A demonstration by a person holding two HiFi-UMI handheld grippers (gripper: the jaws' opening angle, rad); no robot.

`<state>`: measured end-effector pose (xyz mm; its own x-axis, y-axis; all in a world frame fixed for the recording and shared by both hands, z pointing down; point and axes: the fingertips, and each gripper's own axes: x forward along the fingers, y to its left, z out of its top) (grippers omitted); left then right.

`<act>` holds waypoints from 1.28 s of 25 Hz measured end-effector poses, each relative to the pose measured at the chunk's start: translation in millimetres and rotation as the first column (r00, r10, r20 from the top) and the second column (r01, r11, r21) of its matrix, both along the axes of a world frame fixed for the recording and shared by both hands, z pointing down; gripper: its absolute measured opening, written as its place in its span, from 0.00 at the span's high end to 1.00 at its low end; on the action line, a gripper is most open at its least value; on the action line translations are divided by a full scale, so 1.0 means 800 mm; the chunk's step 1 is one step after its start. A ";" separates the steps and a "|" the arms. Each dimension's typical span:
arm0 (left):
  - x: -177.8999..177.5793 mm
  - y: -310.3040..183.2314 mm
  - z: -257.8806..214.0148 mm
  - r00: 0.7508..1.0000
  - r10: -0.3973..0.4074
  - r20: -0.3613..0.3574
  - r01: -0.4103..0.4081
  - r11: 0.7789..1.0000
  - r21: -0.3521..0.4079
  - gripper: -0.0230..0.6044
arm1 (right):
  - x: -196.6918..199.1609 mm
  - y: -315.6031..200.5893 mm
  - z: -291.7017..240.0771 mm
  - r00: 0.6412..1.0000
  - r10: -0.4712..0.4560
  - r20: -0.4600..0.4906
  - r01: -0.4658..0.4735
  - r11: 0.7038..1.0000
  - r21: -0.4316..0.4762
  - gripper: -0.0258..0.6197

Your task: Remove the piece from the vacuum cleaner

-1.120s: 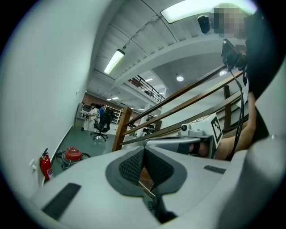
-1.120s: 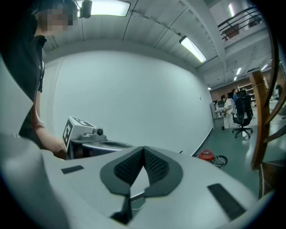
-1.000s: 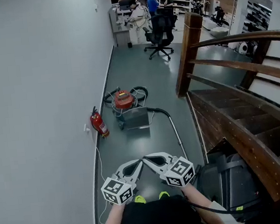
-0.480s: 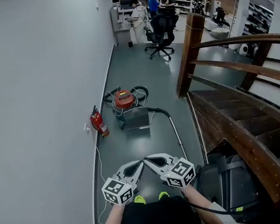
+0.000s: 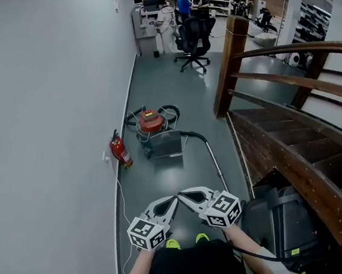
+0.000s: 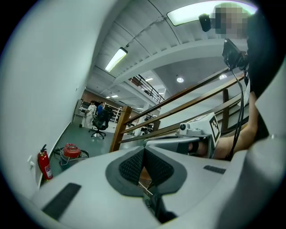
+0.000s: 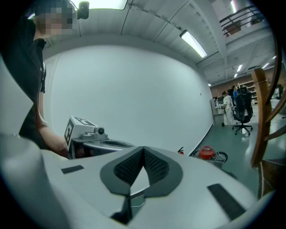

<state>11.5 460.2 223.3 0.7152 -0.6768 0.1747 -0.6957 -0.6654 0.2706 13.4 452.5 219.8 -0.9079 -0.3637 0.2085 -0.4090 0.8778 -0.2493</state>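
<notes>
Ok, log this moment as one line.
task: not started | left gripper: shut, empty | right gripper: shut, empty | vacuum cleaner: on floor well ahead, untouched

Black top (image 5: 190, 266), yellow-green shoes (image 5: 171, 244), 2 pale grey hand-held grippers (image 5: 175, 198) (image 5: 179, 194) bearing marker cubes (image 5: 146, 234)

Grey corridor beside a wooden staircase (image 5: 280, 152)
Red fire extinguisher (image 5: 121, 151) stands at 9 o'clock; black office chair (image 5: 193, 37) at 12 o'clock.
</notes>
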 end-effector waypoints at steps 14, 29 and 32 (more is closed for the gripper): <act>-0.032 0.017 0.014 0.999 0.032 -0.010 -0.032 0.999 -0.030 0.95 | -0.032 0.017 0.013 0.998 0.043 -0.036 -0.043 0.999 -0.003 0.94; -0.059 -0.010 0.031 1.000 -0.016 -0.006 0.016 0.998 -0.065 0.95 | -0.060 -0.010 0.029 0.998 0.013 -0.063 -0.014 1.000 -0.010 0.94; -0.063 -0.025 0.031 1.000 -0.023 -0.002 0.023 0.997 -0.070 0.95 | -0.063 -0.026 0.030 0.998 0.007 -0.062 -0.007 1.000 -0.011 0.94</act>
<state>-38.6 439.8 248.2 0.6998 -0.6796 0.2202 -0.7102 -0.6284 0.3175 -36.9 431.7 243.7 -0.8906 -0.3674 0.2682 -0.4301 0.8721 -0.2335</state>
